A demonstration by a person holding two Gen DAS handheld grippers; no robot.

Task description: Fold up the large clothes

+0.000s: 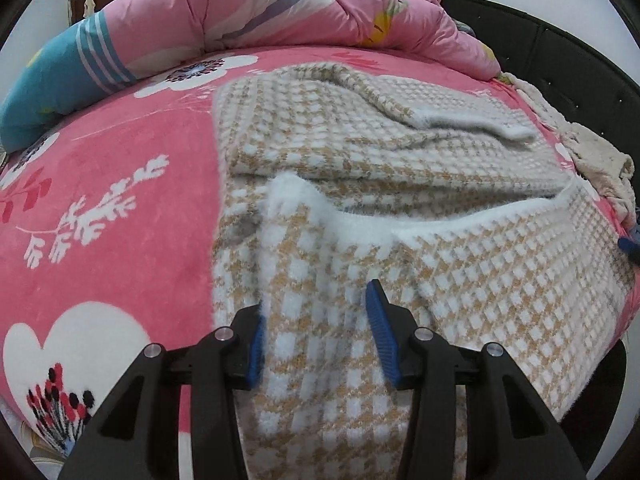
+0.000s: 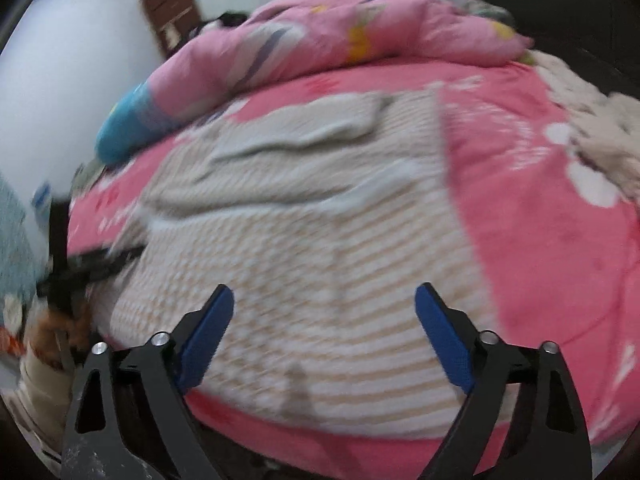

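- The houndstooth sweater (image 1: 400,184) lies on the pink floral bedspread (image 1: 120,208), right of centre in the left wrist view; its long axis runs from the near bed edge at 6 o'clock up toward the piled quilt (image 1: 280,4) at 12 o'clock.
- One sleeve (image 1: 420,112) is folded across the upper body, slanting from 11 o'clock down to a pale cuff at 3 o'clock.
- A fuzzy white hem band (image 1: 360,224) crosses the garment from 9 o'clock to 3 o'clock, marking the edge of a folded-over layer.
- The left gripper (image 1: 316,340) points steeply down at the near end of the sweater; a raised ridge of the fabric sits between its blue pads (image 1: 380,336), which pinch that fold.
- In the right wrist view the sweater (image 2: 320,240) fills the middle, blurred, its long axis from 6 to 12 o'clock and its near edge draped toward the bed's rim.
- The right gripper (image 2: 324,304) hovers above the near part of the cloth, tilted down, jaws spread wide with nothing between them.
- At 9 o'clock in that view the other tool's dark shape (image 2: 92,264) meets the sweater's left edge.
- The knit is a beige-and-white check, soft and fuzzy, with plain white trim.
- A cream knitted cloth (image 1: 592,160) lies at 3 o'clock by the dark headboard (image 1: 552,52).
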